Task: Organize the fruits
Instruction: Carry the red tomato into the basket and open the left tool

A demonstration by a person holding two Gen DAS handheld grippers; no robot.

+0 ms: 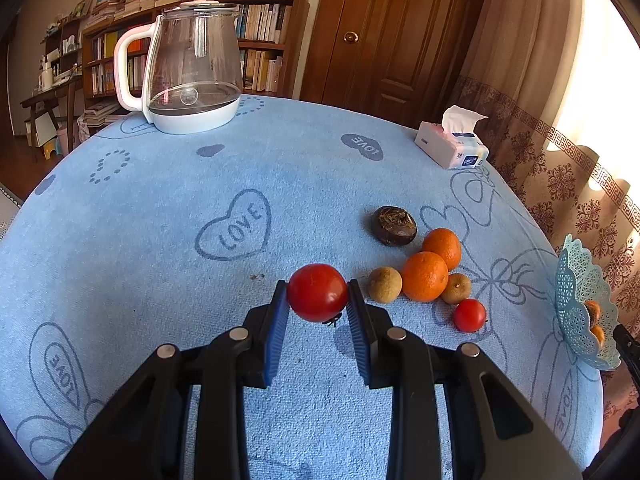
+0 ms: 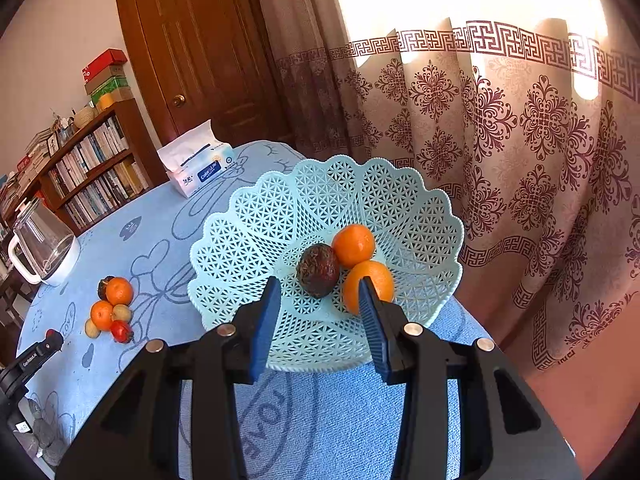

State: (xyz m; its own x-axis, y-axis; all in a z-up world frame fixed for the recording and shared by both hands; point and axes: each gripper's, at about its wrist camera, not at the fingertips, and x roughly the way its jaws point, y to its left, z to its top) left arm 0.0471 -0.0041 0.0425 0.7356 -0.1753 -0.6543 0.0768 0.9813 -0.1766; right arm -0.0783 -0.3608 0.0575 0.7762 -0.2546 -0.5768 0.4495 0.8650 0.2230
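Observation:
My left gripper (image 1: 318,294) is shut on a red tomato (image 1: 317,293) and holds it above the blue tablecloth (image 1: 200,208). To its right lie two oranges (image 1: 425,276), two small brown fruits (image 1: 385,285), a dark passion fruit (image 1: 394,225) and a small tomato (image 1: 469,315). My right gripper (image 2: 320,296) is open and empty over the near rim of the light blue lattice basket (image 2: 248,240). The basket holds two oranges (image 2: 353,245) and a dark passion fruit (image 2: 318,269). The loose fruit pile (image 2: 110,312) lies left of the basket.
A glass kettle (image 1: 192,68) stands at the table's far left. A tissue pack (image 1: 450,144) lies at the far right edge. Patterned curtains (image 2: 520,140) hang just beyond the basket. A bookshelf (image 2: 92,176) and a wooden door (image 2: 208,52) are behind the table.

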